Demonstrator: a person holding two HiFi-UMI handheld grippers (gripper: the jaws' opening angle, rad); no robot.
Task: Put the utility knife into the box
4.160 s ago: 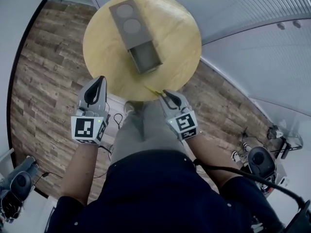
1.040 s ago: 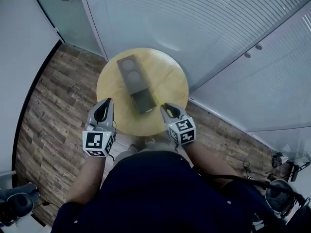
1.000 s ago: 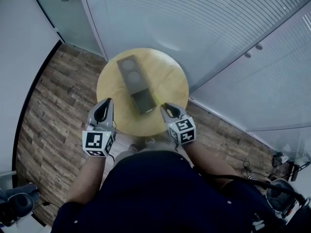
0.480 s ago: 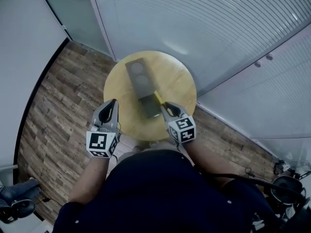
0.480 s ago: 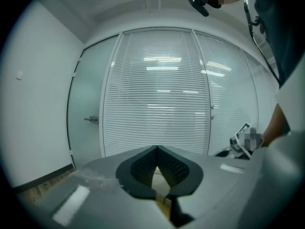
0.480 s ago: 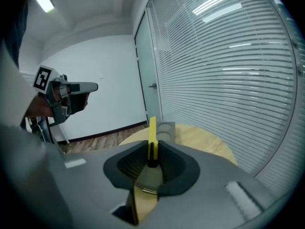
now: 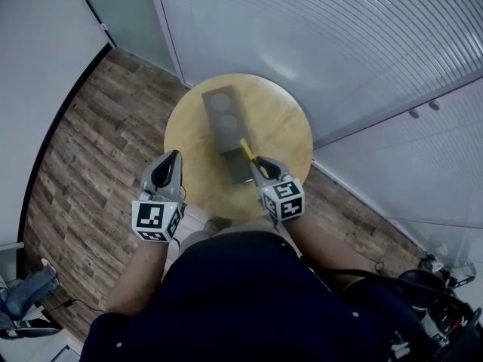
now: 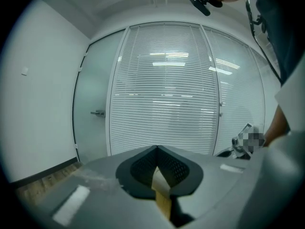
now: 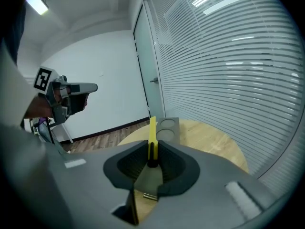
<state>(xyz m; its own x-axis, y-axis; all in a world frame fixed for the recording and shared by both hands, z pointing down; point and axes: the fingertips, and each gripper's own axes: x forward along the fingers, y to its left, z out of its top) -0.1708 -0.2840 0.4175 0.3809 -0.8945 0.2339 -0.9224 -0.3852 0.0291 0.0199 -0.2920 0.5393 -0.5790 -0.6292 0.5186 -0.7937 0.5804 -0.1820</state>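
A yellow utility knife sticks out forward from my right gripper, which is shut on its handle. The blade end hangs over the near, open compartment of the long grey box. That box lies on the round wooden table, its two round holes at the far end. In the right gripper view the knife stands upright between the pads of the right gripper, pointing at the box. My left gripper hovers at the table's near left edge, shut and empty; its tips meet.
A glass wall with blinds curves behind the table, with a door at its left. Wood flooring surrounds the table. Chair bases stand at the lower left and lower right. My left gripper shows in the right gripper view.
Both grippers have moved forward toward the table. The knife in the right gripper has come over the box's open end. The left gripper has reached the table's near left edge.
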